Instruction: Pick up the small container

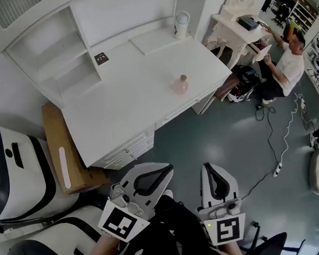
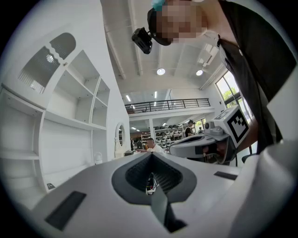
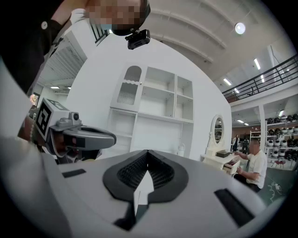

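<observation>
The small pink, round-bodied container with a pale cap [image 1: 180, 85] stands upright on the white desk [image 1: 120, 108], toward the desk's right part and not far from its front edge. It is well apart from both grippers, which hover low over the floor in front of the desk, side by side and pointing level.

The left gripper [image 1: 163, 171] has its jaws pressed together with nothing between them, and its own view shows the same closed seam [image 2: 151, 158]. The right gripper [image 1: 208, 170] is likewise closed on nothing (its view [image 3: 147, 155] shows the dark ribbed pads meeting in one line).

The desk top is otherwise nearly bare: a white lidded jar [image 1: 182, 24] stands at its back edge and a small dark card [image 1: 101, 58] lies beside the white open shelving [image 1: 62, 55] on its left. A flat brown cardboard box [image 1: 63, 155] leans against the desk's left side. The floor [image 1: 226, 141] is smooth grey-green, with a white cable [image 1: 283, 145] trailing across it. At the far right a seated person in a white shirt [image 1: 287, 62] faces a white dressing table [image 1: 234, 26].
</observation>
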Tool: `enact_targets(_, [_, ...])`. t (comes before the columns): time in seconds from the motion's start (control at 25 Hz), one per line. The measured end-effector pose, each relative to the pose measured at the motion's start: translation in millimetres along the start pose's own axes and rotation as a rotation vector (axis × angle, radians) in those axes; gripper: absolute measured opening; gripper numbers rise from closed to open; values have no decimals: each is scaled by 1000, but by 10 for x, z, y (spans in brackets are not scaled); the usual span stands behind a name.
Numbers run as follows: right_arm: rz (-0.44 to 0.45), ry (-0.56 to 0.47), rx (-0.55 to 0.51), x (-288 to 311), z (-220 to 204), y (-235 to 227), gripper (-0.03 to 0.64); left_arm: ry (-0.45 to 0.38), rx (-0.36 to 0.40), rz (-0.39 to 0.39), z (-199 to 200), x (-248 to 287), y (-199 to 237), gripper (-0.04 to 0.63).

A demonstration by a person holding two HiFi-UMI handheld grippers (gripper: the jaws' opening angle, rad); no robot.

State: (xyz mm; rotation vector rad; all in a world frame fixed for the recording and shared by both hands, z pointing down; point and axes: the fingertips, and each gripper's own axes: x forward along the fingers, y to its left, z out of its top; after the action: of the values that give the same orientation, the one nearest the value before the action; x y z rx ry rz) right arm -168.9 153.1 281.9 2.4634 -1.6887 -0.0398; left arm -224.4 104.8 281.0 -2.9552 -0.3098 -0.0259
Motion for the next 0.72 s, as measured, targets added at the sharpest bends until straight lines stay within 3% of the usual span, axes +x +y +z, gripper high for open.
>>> enact_targets(0.4, [7, 10, 12, -78, -69, -88, 2, -2, 2, 3, 7, 67, -106, 0])
enact_targets(0.72, [23, 6, 35, -166, -120, -246, 2, -10, -47, 28, 62, 194, -167, 0])
